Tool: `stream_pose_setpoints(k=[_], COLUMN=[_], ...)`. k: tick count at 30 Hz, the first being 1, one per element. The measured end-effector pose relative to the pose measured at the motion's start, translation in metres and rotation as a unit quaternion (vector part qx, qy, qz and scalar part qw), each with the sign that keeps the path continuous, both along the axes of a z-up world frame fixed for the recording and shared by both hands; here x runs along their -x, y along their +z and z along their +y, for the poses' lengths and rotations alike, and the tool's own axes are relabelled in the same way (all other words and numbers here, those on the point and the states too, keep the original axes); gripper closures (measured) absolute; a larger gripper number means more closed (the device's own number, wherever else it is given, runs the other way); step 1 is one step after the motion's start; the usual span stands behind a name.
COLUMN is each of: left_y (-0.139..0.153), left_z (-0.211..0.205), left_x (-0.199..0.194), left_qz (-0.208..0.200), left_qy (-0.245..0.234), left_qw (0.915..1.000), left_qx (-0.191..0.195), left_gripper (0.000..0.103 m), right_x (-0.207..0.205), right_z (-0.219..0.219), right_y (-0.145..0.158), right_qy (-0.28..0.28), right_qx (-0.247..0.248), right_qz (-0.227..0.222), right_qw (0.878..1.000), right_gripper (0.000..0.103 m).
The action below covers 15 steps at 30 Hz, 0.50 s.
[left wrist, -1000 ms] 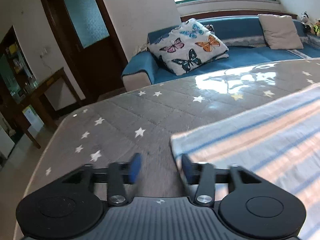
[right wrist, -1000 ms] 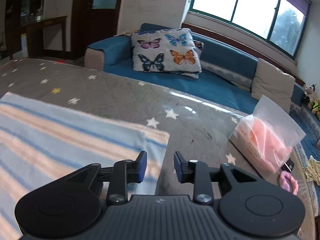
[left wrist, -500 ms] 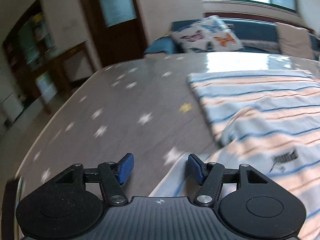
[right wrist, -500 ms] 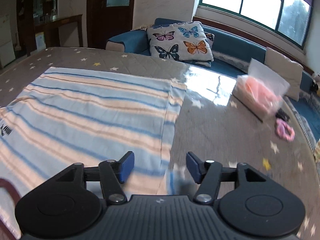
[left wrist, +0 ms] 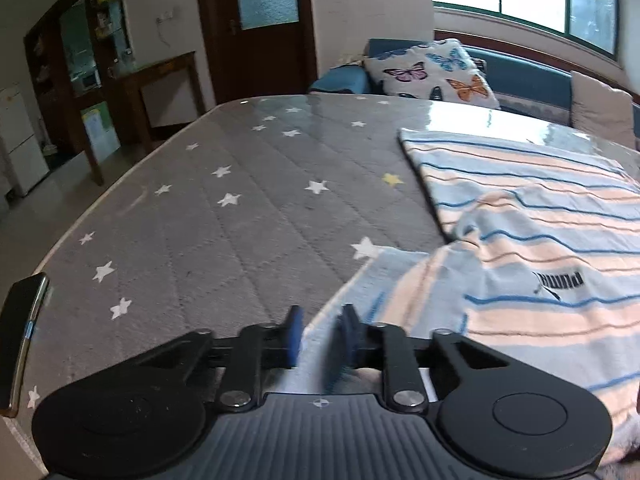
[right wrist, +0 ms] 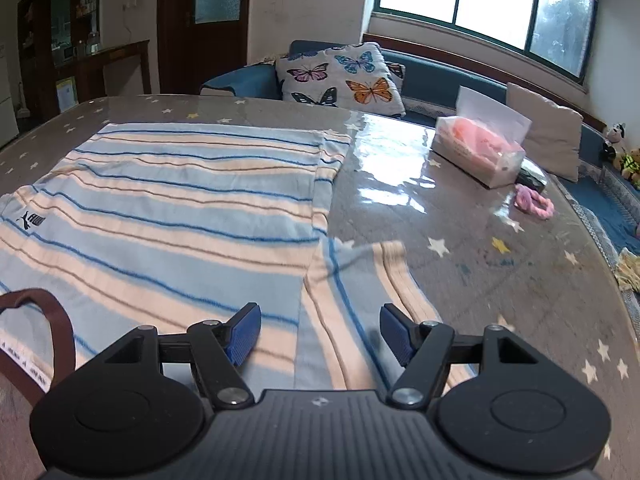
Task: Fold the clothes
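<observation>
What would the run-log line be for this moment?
left claw: closing on sleeve edge of striped shirt | right claw: open above right sleeve | shirt flat on table
</observation>
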<state>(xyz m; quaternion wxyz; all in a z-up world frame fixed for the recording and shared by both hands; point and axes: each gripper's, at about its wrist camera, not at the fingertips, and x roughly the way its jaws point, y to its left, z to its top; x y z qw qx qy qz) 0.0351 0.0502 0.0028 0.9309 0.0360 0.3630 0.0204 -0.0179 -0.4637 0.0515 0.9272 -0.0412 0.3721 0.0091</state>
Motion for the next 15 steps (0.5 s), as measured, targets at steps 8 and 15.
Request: stream_pose_setpoints(k=[8, 15], left_y=[-0.013, 0.003], left_z=[-0.006, 0.009], left_x=[0.010, 0.026], left_qz=[-0.018, -0.005], left_qy=[0.001, 0.018], left_qw=[0.9963, 0.9998], left_qx=[-0.084, 0.000], left_gripper=[0.103, 0.096], right_x=[0.020, 0.033], right_z=[-0.016, -0.008], right_y=[-0.010, -0.001], right_qy=[-0.026, -0.011], right_qx=[-0.027, -0.022], right_qz=[0.013, 0.012], right_qw=[0.999, 1.000], right_gripper=[0.030, 0.032])
